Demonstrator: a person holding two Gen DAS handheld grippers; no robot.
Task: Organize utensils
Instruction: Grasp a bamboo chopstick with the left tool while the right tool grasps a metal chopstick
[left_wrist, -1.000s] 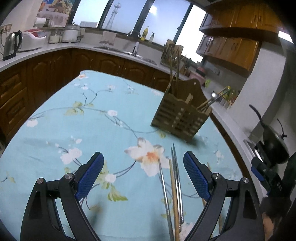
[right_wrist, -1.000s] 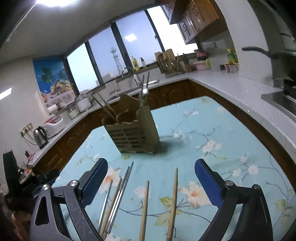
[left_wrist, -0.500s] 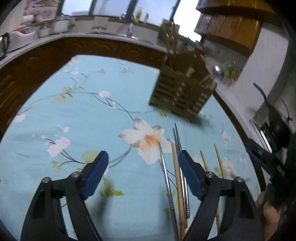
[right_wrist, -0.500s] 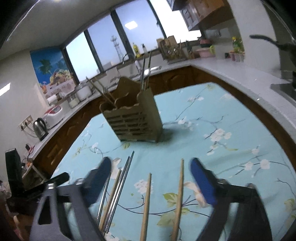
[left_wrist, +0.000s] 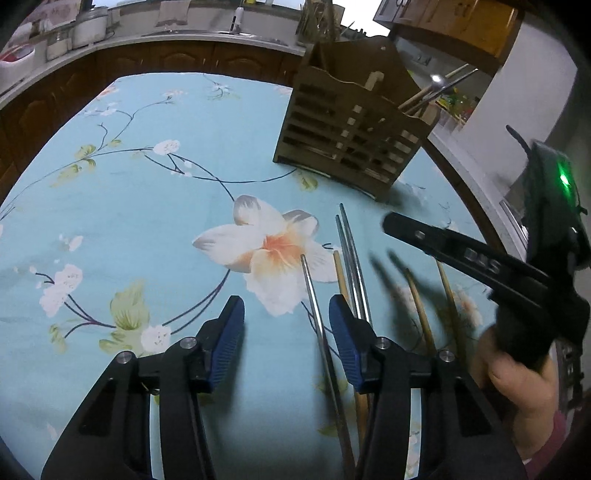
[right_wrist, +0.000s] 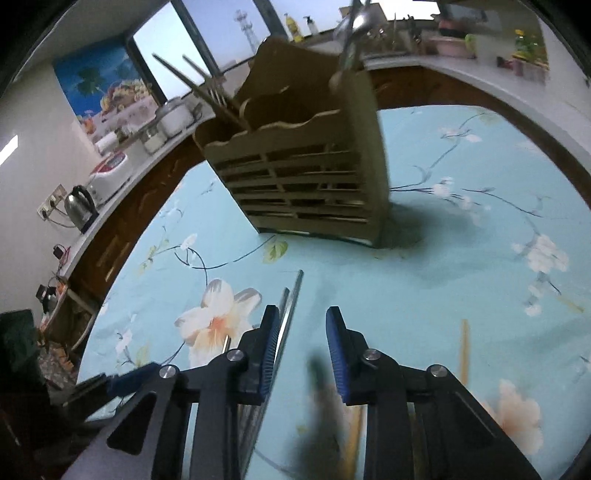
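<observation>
The left gripper (left_wrist: 286, 332) is hanging low over the table (left_wrist: 129, 206) with its blue pads apart and nothing between them. One metal chopstick (left_wrist: 314, 295) is lying just inside its right pad. More metal chopsticks (left_wrist: 351, 254) and wooden chopsticks (left_wrist: 417, 295) are lying side by side near the table's near edge. The right gripper (right_wrist: 301, 347) is hanging over them, pads partly apart, holding nothing. The wooden holder (right_wrist: 306, 177) is standing toward the far right corner.

Dim indoor light with pale daylight from the windows (right_wrist: 221, 40). Both fisheye views bend heavily at dark edges. Motion blur smears the right gripper (left_wrist: 391, 225).
</observation>
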